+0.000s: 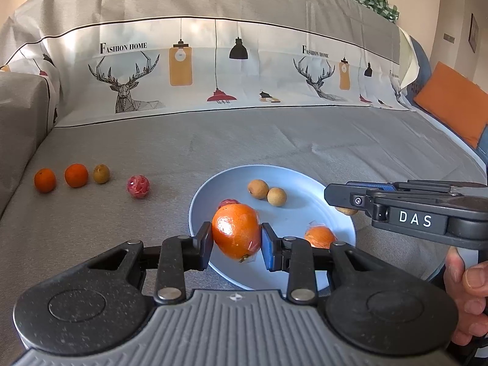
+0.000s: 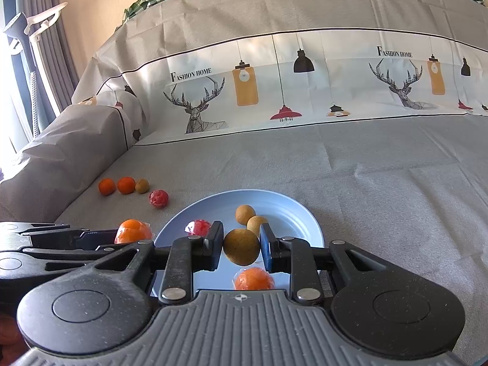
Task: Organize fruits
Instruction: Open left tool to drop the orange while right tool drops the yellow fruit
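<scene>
My left gripper point(image 1: 236, 238) is shut on a plastic-wrapped orange point(image 1: 236, 233) above the near left rim of the blue plate point(image 1: 292, 180). My right gripper point(image 2: 241, 245) is shut on a brown longan point(image 2: 241, 246) above the plate point(image 2: 292, 213). On the plate lie two brown longans point(image 1: 267, 192), a red wrapped fruit point(image 1: 227, 203) and a wrapped orange point(image 1: 320, 236). A row on the sofa cover to the left holds two oranges point(image 1: 61, 178), a brown fruit point(image 1: 101, 174) and a red wrapped fruit point(image 1: 138, 186).
The grey sofa cover point(image 1: 274, 140) spreads around the plate. A covered armrest point(image 1: 21, 116) rises at the left. The backrest with deer and lamp print point(image 1: 213, 70) stands behind. An orange cushion point(image 1: 454, 100) lies at the far right.
</scene>
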### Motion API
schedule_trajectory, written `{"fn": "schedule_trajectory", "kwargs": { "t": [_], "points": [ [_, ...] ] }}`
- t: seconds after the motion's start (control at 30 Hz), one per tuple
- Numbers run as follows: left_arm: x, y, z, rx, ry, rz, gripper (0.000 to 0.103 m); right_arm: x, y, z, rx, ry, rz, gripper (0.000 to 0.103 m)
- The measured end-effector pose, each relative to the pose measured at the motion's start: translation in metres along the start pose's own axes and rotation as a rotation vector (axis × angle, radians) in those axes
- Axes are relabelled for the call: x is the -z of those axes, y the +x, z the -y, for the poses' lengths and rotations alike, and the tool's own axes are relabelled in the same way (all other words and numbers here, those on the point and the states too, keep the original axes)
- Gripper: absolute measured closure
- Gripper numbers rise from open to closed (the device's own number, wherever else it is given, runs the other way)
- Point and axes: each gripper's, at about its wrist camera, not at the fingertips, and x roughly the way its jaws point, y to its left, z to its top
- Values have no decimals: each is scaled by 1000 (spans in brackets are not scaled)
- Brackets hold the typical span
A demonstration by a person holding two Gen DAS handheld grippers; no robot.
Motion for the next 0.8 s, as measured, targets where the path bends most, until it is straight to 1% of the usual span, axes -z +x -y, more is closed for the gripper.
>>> {"fn": "schedule_trajectory", "kwargs": {
  "t": [0.23,0.3,0.33,0.37,0.43,0.53,0.63,0.8],
  "points": [
    [1,1,1,5,-2,-5,67,1,1,-1,2,-2,-2,76],
    [2,3,1,5,-4,-12,61,1,2,-1,4,-1,-8,75],
    [2,3,0,6,-7,-12,60,1,3,0,7,1,-15,68],
    [1,3,0,7,-8,-11,60,1,4,-1,11,4,-20,54],
    [2,3,0,6,-10,-11,60,1,4,-1,18,5,-17,43],
    [2,3,-1,3,-11,-13,60,2,5,-1,20,7,-19,40],
    [2,3,-1,-3,-13,-12,55,2,5,-1,24,5,-23,37],
    [2,2,-3,-22,-26,-13,45,2,5,-2,26,1,-26,33]
  ]
}}
